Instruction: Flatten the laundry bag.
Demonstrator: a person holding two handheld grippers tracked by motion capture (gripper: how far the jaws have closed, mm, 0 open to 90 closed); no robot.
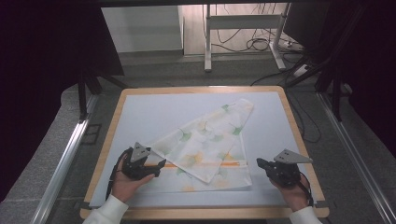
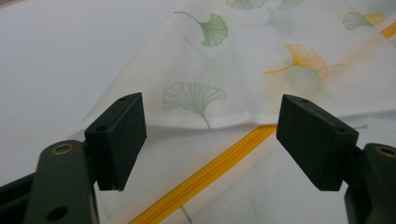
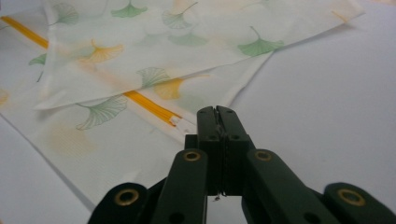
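A white cloth [image 1: 205, 140] printed with green and orange ginkgo leaves lies folded on the pale mat [image 1: 154, 112]. An upper flap runs up to the far right, and an orange zipper [image 1: 201, 164] crosses the lower layer. My left gripper [image 1: 161, 165] rests at the cloth's left side. Its jaws stand wide open in the left gripper view [image 2: 212, 140], with the flap's folded edge [image 2: 243, 56] and the zipper [image 2: 210, 172] lying just beyond them. My right gripper [image 1: 259, 163] sits just off the cloth's right edge. Its jaws [image 3: 217, 112] are pressed together with nothing between them, near the zipper's end [image 3: 175, 121].
The mat covers a table with a wooden rim [image 1: 109, 135]. Bare mat lies left, right and behind the cloth. Beyond the table stand a white metal frame [image 1: 208, 42] and loose cables [image 1: 261, 44] on the floor. Metal rails [image 1: 65, 158] run along both sides.
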